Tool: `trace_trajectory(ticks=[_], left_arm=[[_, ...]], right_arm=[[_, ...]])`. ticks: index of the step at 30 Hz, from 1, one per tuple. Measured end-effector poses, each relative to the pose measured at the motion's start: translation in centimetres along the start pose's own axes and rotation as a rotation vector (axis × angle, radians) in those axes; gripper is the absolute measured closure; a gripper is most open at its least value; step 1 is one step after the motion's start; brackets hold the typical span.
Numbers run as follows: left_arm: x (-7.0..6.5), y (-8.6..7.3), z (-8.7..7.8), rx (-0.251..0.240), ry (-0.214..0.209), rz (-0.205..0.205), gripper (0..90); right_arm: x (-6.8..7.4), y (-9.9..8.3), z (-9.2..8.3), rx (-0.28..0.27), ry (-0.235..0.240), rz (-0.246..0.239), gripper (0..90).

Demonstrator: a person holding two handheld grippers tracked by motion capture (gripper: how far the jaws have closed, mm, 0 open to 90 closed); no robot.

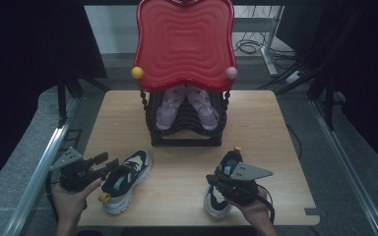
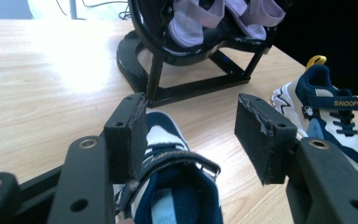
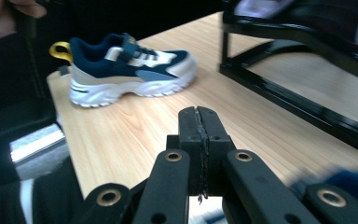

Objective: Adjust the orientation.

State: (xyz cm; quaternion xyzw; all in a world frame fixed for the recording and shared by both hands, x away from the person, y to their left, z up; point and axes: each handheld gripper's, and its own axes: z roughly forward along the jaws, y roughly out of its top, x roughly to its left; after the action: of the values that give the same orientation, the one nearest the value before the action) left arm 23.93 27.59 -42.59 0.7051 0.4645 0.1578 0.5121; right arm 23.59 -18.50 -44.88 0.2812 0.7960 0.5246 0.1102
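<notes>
- The wooden desk [image 1: 187, 196] carries everything here and is the largest surface.
- A red wavy tray [image 1: 184, 42] tops a black rack [image 1: 184, 135] at the far middle of the desk.
- A pair of lilac sandals [image 1: 187, 105] sits on the rack's shelf, under the red tray.
- The left sneaker [image 1: 125, 179], navy and white with a yellow heel loop, lies on the desk near its front left, toe pointing toward the rack.
- The right sneaker [image 1: 221, 189], its mate, lies on the desk at the front right, largely covered by the gripper above it.
- The left gripper [image 1: 109, 166] is held at the left sneaker's heel end; its fingers [image 2: 126, 135] stand wide apart, one pad against the shoe's collar, the other clear of it.
- The right gripper [image 3: 199, 126] hovers over the right sneaker; its fingers are pressed fully together with nothing between them.
</notes>
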Motion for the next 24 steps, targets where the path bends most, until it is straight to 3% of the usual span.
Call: trace_trajectory(ticks=[5,11,16,24], left_arm=[[-0.5,0.6,0.8,0.01,-0.006,0.016,44.3],[0.0,-0.1,0.9,0.022,0.0,0.007,43.9],[0.2,-0.2,0.8,0.022,-0.003,0.003,43.4],[0.3,-0.1,0.9,0.024,-0.014,0.007,42.5]], right_arm=[[-1.4,-1.2,-2.7,-0.011,-0.044,0.029,88.6],[-2.1,-3.1,-4.9,-0.018,-0.069,0.052,88.7],[-2.6,-4.3,-5.5,0.012,-0.11,0.062,88.6],[-2.5,-5.3,-5.7,0.054,-0.136,0.057,88.7]])
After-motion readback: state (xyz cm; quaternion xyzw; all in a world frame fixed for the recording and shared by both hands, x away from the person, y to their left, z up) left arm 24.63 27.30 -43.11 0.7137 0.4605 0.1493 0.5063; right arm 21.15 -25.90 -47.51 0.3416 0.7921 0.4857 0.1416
